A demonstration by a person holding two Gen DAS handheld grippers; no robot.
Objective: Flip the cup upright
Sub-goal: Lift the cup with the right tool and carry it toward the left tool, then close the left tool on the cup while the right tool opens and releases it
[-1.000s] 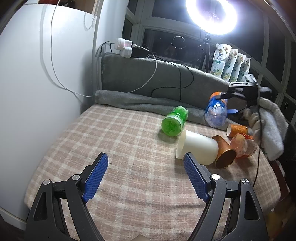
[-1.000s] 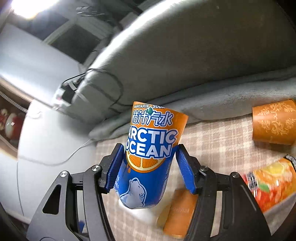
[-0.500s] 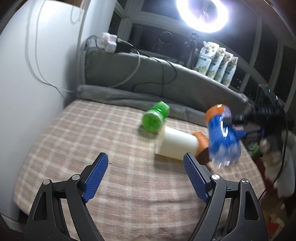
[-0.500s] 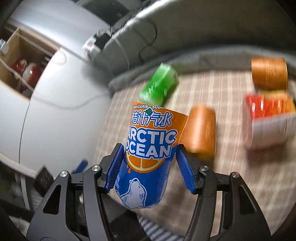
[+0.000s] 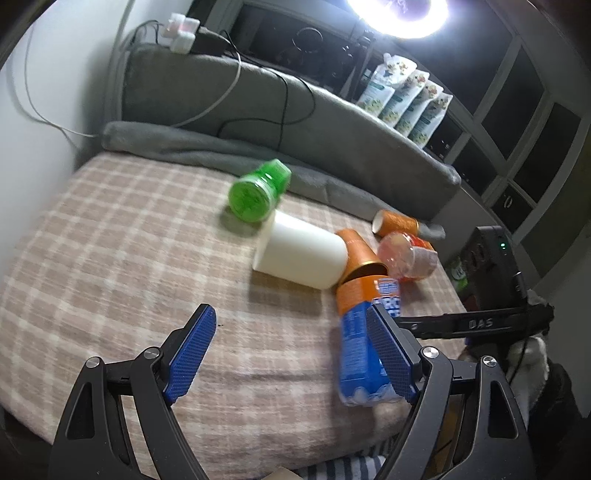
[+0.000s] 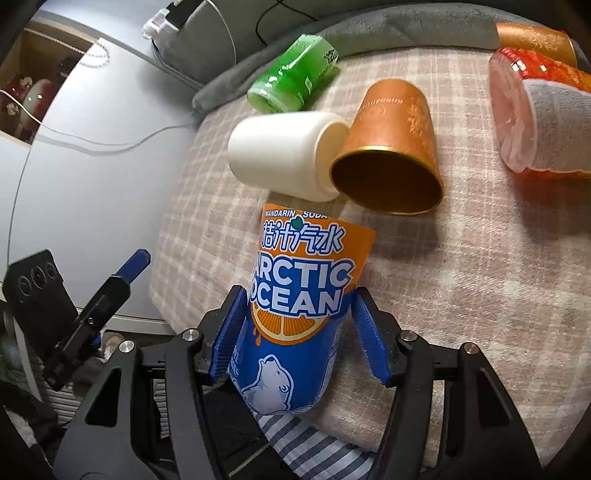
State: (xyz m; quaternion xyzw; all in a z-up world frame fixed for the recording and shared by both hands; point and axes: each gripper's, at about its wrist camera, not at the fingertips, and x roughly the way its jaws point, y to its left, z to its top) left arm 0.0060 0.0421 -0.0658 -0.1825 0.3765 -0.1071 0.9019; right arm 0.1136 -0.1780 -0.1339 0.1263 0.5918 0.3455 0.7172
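My right gripper (image 6: 301, 332) is shut on a blue and orange "Arctic Ocean" cup (image 6: 299, 306). In the left wrist view the same cup (image 5: 364, 332) stands upright near the front right of the checked blanket (image 5: 129, 240), with its base at the blanket. My left gripper (image 5: 291, 350) is open and empty, just left of that cup. A white cup (image 5: 301, 254), an orange and gold cup (image 5: 360, 254), a green cup (image 5: 258, 190), a red patterned cup (image 5: 406, 256) and a small orange cup (image 5: 395, 223) all lie on their sides.
A grey cushion (image 5: 295, 125) with cables runs along the back. A white wall (image 5: 33, 92) is at the left. A ring light (image 5: 399, 14) shines at the top. Striped fabric (image 6: 314, 446) lies below the front edge.
My right gripper has carried the Arctic Ocean cup down from the back right to the front of the blanket and turned it upright. My left gripper has stayed open.
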